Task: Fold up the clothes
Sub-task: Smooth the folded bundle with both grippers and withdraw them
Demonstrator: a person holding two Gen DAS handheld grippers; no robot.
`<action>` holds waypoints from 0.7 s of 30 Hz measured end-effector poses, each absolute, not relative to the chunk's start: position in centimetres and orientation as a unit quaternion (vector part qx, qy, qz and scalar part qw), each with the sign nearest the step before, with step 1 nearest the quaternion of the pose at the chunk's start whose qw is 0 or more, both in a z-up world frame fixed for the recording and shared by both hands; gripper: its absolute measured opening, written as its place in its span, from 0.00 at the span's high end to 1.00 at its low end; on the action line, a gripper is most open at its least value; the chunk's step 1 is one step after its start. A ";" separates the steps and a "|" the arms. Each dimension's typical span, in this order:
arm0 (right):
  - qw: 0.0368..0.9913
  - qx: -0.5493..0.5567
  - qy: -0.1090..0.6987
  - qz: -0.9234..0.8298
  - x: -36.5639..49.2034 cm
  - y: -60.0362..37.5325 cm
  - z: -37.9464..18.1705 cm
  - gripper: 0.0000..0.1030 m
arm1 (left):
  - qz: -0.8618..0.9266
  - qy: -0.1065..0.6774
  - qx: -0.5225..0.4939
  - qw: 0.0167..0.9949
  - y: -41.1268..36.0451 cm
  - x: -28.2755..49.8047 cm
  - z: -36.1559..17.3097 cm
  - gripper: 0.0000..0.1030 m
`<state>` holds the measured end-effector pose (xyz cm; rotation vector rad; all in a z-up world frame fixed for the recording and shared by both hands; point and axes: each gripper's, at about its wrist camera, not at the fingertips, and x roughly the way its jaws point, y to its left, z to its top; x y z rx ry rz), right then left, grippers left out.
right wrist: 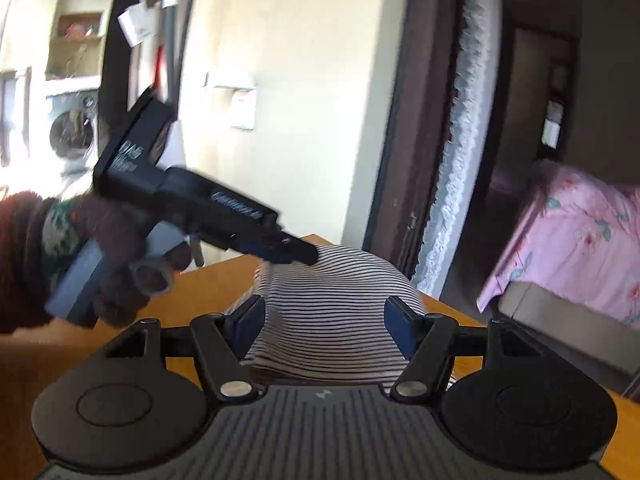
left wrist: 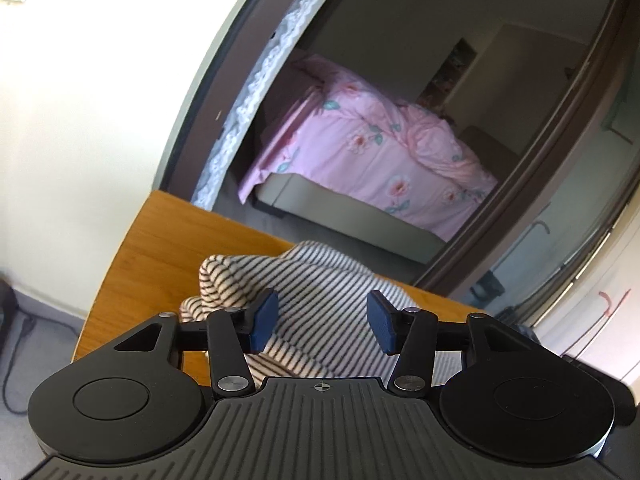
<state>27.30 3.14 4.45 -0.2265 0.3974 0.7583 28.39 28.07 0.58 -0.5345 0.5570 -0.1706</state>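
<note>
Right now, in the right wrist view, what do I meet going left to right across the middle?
Washing machine → hand holding the left gripper, its tip at the striped garment → lace curtain edge → pink floral bed.

left gripper point(left wrist: 322, 322) fingers apart | striped garment point(left wrist: 320, 300) bunched | wooden table point(left wrist: 180, 236)

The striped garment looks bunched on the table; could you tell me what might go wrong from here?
1. The striped garment lies humped near the wooden table's far edge, so a push could slide it off.
2. Both tools, left and right, stand open over the same heap and close together; they might collide.
</note>
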 end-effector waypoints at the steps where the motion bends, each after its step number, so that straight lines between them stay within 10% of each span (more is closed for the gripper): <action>1: 0.910 -0.069 0.208 0.351 28.8 1.8 4.7 0.36 | -0.085 0.267 -0.262 0.924 28.4 28.2 0.3 0.55; 21: 0.903 -0.054 0.264 0.336 27.9 4.0 -0.7 0.24 | -0.028 0.252 -0.130 0.958 27.3 28.2 0.4 0.53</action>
